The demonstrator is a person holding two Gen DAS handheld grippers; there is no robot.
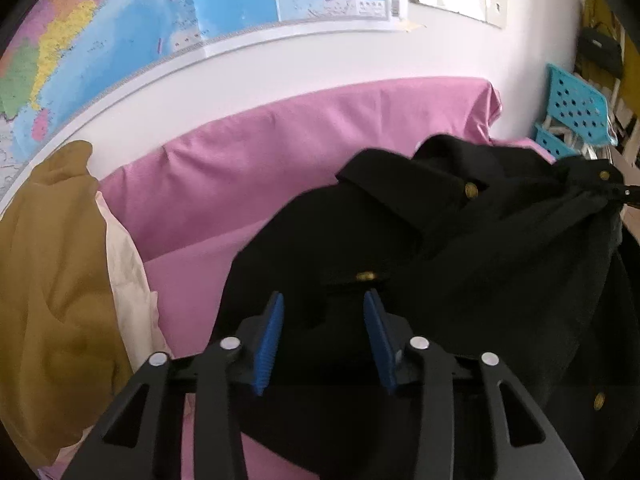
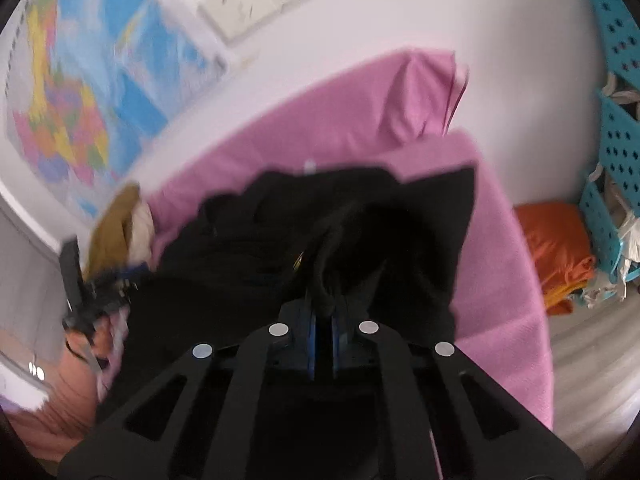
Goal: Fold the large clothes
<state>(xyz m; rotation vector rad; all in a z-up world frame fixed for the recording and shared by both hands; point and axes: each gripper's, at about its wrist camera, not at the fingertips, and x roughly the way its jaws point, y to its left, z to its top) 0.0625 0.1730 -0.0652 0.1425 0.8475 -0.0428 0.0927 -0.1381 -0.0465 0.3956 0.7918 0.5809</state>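
Left wrist view, from left to right. A mustard-brown garment [image 1: 52, 280] with a cream lining lies heaped to the left of the left tongs [image 1: 324, 312], on the pink sheet [image 1: 280, 152]. The sheet covers the surface below and rises over a bolster along the white wall beyond the tongs. A wall map [image 1: 160, 12] hangs above it. The left tongs stand partly open, their blue pads [image 1: 269, 344] apart. The black coat [image 1: 460, 248] lies beneath and ahead of them; whether the pads press on its cloth cannot be told. A brass button [image 1: 365, 277] sits just beyond the tips. The coat extends to the right of the tongs, with its collar flap and further brass buttons uppermost. At the far right edge, the coat is drawn up into a bunched point. A turquoise perforated rack [image 1: 576, 108] stands beyond, on the right.

Right wrist view, from left to right; the picture is blurred. The left tool [image 2: 92, 292] and the hand holding it show to the left of the right tongs [image 2: 324, 308]. The mustard garment lies beyond that tool. The right tongs are closed tight on a gathered fold of the black coat, which rises between the pads. The rest of the coat spreads on the pink sheet ahead and to both sides. To the right lie folded orange cloth [image 2: 556, 248] and the turquoise rack.
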